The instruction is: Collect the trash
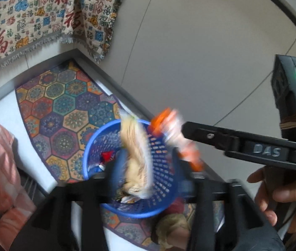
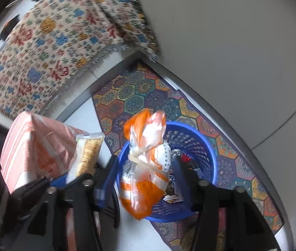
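Note:
A blue perforated basket (image 1: 164, 163) (image 2: 202, 144) stands on a patterned mat and holds several wrappers. In the left wrist view my left gripper (image 1: 145, 179) is open above it, and a blurred tan snack packet (image 1: 136, 156) hangs between its fingers over the basket. My right gripper (image 2: 143, 171) is open over the basket's near rim, with an orange-and-white plastic bag (image 2: 145, 167) tied with a band between its fingers. That bag (image 1: 175, 138) and the right gripper (image 1: 187, 129) also show in the left wrist view.
A hexagon-patterned mat (image 1: 64, 113) (image 2: 139, 96) lies on the pale floor. A fringed cloth with red characters (image 1: 32, 21) (image 2: 53, 48) hangs over furniture behind. A pink striped cloth (image 2: 34, 146) is at the left. A grey wall (image 1: 210, 52) stands at the right.

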{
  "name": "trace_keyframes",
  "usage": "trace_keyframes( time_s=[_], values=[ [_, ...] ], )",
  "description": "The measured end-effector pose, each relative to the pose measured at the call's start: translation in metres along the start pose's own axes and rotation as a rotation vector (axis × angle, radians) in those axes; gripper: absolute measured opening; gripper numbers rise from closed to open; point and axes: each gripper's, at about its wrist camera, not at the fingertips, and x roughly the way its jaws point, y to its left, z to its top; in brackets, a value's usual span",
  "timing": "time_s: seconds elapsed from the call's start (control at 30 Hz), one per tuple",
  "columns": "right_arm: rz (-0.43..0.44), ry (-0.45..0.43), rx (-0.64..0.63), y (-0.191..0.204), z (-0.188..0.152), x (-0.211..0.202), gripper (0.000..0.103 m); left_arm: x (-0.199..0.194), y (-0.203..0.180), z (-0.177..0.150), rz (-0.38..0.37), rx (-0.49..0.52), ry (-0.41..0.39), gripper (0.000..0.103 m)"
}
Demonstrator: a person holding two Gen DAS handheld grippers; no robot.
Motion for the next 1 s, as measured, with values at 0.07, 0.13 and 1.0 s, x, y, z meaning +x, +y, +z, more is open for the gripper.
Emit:
trace_keyframes(
  time_s=[0.07, 0.13, 1.0],
  values=[
    [-0.006, -0.001, 0.031, -0.008, 0.001, 0.002, 0.067, 0.002, 0.001, 0.001, 0.009, -0.009, -0.01, 0.065],
    [0.003, -0.001, 0.051, -0.015, 0.002, 0.001, 0.068, 0.0, -0.001, 0.003, 0.008, -0.022, -0.013, 0.067],
    [-0.204, -0.258, -0.037, 0.006, -0.116, -0.183, 0.09, -0.2, -0.085, -0.045, 0.351, 0.119, -0.204, 0.103]
  ],
)
